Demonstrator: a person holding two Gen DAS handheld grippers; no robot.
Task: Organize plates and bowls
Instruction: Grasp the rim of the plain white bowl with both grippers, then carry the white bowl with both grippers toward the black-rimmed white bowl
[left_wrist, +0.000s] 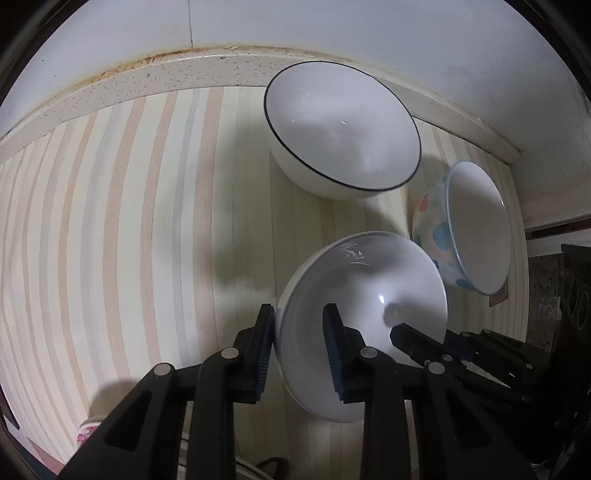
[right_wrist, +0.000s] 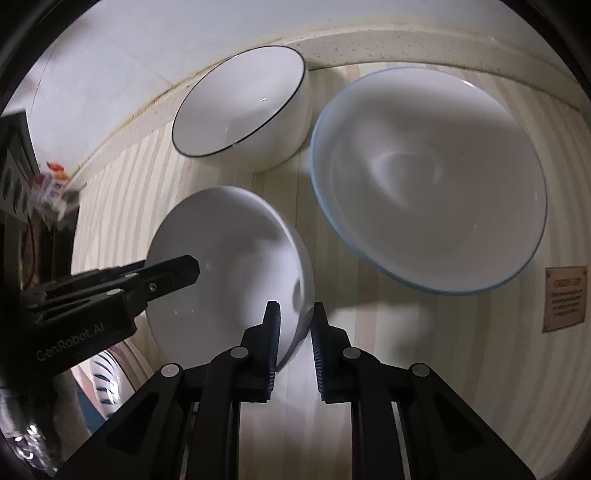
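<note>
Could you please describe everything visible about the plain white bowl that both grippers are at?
The plain white glossy ceramic bowl looks empty, with no coloured rim line. It sits tilted over the striped countertop, nearest the cameras. The left gripper straddles its left rim, one finger inside; the right gripper straddles its right rim likewise. Whether the jaws pinch it is unclear.

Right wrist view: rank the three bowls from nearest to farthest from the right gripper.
1. Plain white bowl, its rim between the right gripper fingers, left.
2. Blue-rimmed bowl, up and right.
3. Black-rimmed bowl, farthest, by the wall.
</note>
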